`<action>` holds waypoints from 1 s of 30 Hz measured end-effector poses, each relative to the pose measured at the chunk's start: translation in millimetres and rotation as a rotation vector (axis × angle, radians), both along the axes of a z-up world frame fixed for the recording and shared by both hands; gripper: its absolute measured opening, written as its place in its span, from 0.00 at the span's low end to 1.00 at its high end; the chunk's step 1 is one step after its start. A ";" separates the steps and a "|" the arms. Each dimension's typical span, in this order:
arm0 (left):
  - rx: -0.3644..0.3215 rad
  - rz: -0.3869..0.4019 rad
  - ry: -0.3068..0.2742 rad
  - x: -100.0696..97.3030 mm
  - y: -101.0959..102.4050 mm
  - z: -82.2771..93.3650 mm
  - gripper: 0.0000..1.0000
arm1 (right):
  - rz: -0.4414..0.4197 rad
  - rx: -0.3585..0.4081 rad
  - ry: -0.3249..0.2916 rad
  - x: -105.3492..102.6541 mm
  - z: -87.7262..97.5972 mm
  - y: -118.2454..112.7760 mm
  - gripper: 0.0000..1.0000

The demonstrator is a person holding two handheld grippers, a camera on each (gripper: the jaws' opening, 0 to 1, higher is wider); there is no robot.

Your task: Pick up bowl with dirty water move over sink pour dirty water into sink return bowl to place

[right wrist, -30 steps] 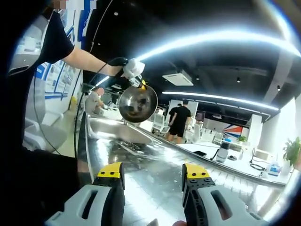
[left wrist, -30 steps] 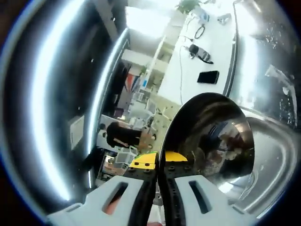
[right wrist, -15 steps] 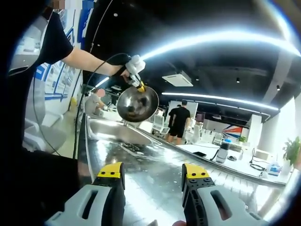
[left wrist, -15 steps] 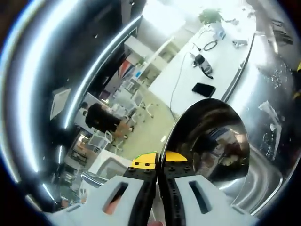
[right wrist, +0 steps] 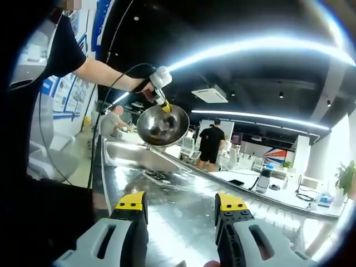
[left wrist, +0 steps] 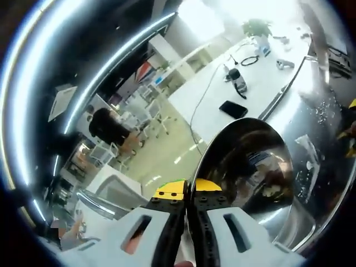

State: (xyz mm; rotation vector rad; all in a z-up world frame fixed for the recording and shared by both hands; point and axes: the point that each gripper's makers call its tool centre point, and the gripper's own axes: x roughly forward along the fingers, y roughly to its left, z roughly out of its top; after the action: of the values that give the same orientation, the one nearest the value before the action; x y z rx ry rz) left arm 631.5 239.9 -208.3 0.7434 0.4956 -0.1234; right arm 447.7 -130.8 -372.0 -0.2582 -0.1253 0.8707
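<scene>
Our left claw (left wrist: 186,194) was clamped on the bowl (right wrist: 162,125) rim, held tilted above the sink (right wrist: 139,156); our right claw (right wrist: 181,208) hung apart. That thin-edged pinch risked the bowl swinging or slipping onto the wet tabletop (right wrist: 189,214).

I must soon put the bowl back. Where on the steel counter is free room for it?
Bare steel counter lies between the sink and the right gripper. The bowl, held by the left gripper, hangs above the sink. The white table behind is crowded.

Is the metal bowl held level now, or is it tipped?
Tipped. In the right gripper view the bowl hangs from the left claw above the sink, its open side facing the camera.
</scene>
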 end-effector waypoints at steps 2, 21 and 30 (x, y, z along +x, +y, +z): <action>-0.018 0.003 -0.001 0.1 -0.7 0.8 0.00 | 0.002 -0.003 0.000 -0.1 -0.4 0.4 0.42; -0.225 0.011 0.076 0.6 -22.0 -14.1 0.00 | 0.006 0.089 -0.006 -2.2 13.0 -4.1 0.42; -0.349 0.004 0.173 0.8 -42.1 -34.1 0.00 | 0.012 0.068 -0.006 -2.5 10.2 -3.0 0.42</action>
State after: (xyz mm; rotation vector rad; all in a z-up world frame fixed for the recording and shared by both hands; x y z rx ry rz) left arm 632.3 197.8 -242.3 0.3911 0.6204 -0.2651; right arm 445.2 -133.8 -361.9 -0.1964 -0.1619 0.8760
